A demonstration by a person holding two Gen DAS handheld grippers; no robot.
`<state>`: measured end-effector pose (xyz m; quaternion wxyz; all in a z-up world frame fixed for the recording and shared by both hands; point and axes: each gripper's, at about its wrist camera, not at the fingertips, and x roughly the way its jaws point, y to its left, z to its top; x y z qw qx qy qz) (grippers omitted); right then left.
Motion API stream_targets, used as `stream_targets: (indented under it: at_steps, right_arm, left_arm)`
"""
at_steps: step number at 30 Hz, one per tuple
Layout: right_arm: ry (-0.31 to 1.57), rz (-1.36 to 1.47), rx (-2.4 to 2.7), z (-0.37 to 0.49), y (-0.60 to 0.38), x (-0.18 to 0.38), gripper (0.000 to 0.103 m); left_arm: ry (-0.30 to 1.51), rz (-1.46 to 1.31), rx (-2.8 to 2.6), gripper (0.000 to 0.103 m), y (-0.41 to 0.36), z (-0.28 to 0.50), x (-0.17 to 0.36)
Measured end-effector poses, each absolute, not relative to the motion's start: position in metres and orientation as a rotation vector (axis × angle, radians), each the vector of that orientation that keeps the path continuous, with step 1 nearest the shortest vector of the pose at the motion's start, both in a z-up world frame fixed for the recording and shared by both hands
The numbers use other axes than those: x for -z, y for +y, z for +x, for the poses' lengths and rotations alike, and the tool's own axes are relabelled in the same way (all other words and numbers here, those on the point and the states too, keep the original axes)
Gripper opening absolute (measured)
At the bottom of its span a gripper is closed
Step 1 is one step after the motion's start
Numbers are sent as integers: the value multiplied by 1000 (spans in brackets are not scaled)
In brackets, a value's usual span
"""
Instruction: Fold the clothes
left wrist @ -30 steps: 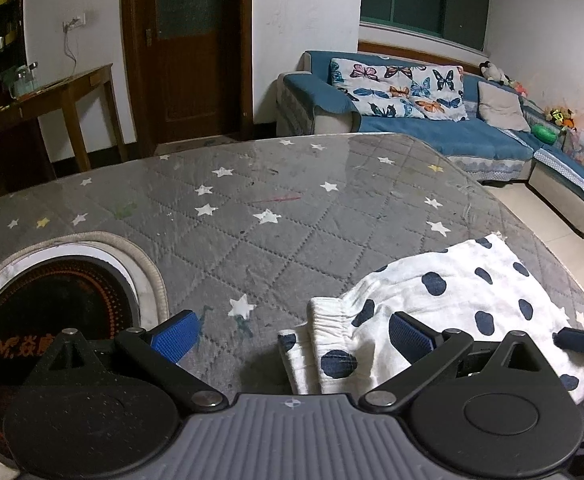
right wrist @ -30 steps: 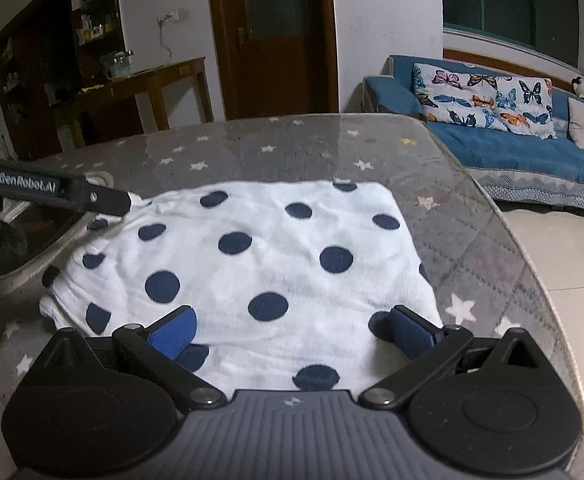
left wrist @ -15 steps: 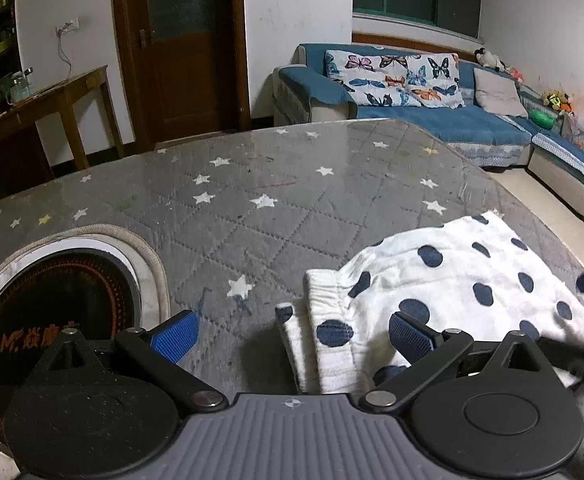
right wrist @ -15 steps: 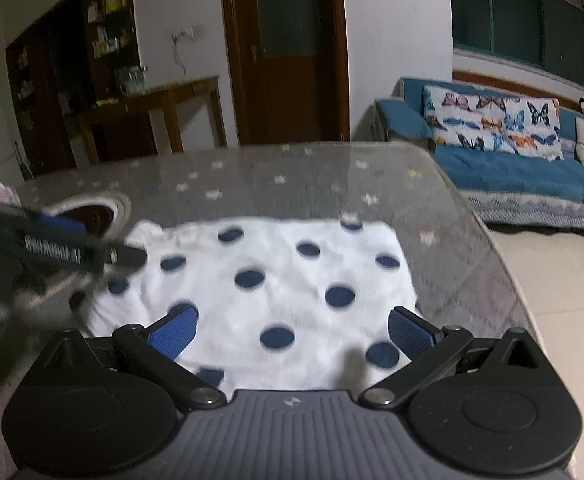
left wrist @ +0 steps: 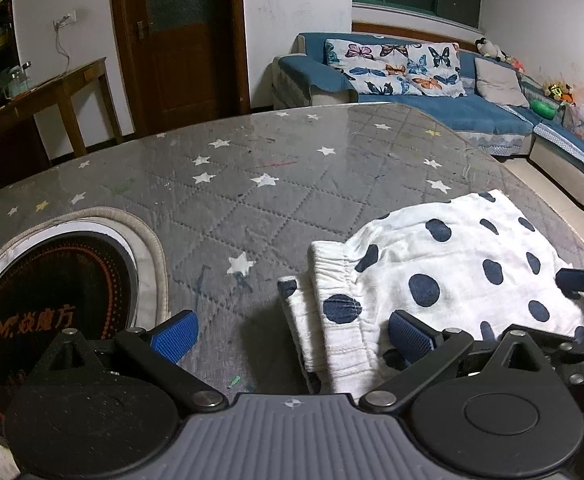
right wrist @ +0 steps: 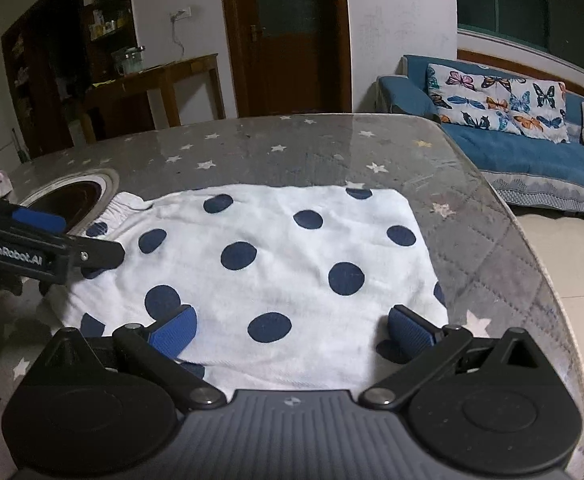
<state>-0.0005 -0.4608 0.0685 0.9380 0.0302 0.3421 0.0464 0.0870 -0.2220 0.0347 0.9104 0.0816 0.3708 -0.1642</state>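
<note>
Grey quilted cloth with white stars covers the table point(left wrist: 252, 168), under a glossy sheet. Near its right edge lies the folded white garment with navy dots point(right wrist: 276, 256), elastic waistband toward the round dark cooker plate point(left wrist: 52, 312) set into the table. Both left tongs point(left wrist: 292, 336) and right tongs point(right wrist: 292, 330) are spread wide, released, at the garment's near edge.
</note>
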Motion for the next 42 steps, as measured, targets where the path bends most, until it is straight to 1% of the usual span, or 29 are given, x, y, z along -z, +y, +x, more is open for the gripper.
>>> stream_targets:
  at_steps: [8, 12, 14, 18, 26, 30, 34, 36, 42]
  right_arm:
    - [642, 61, -89, 10, -466, -92, 103]
    - [662, 70, -85, 26, -467, -85, 102]
    - [686, 74, -82, 33, -466, -77, 99]
    - [722, 77, -75, 37, -466, -66, 99]
    - [660, 43, -82, 42, -464, -92, 99]
    - [673, 78, -89, 59, -466, -88, 99]
    - [722, 98, -88, 74, -468, -77, 93]
    - [735, 106, -91, 78, -469, -74, 92]
    - [706, 123, -78, 90, -474, -90, 92]
  left_arm:
    - [756, 173, 327, 103, -221, 84, -34]
    - [759, 169, 325, 103, -220, 85, -33]
    - [760, 168, 325, 103, -219, 86, -32]
    - [763, 167, 328, 103, -218, 86, -31]
    - [769, 154, 335, 103, -214, 87, -27]
    - [771, 149, 336, 103, -213, 88, -27]
    - [772, 148, 342, 103, -213, 88, -27]
    - [773, 147, 345, 103, -211, 88, -29]
    - [755, 117, 329, 103, -209, 97, -42]
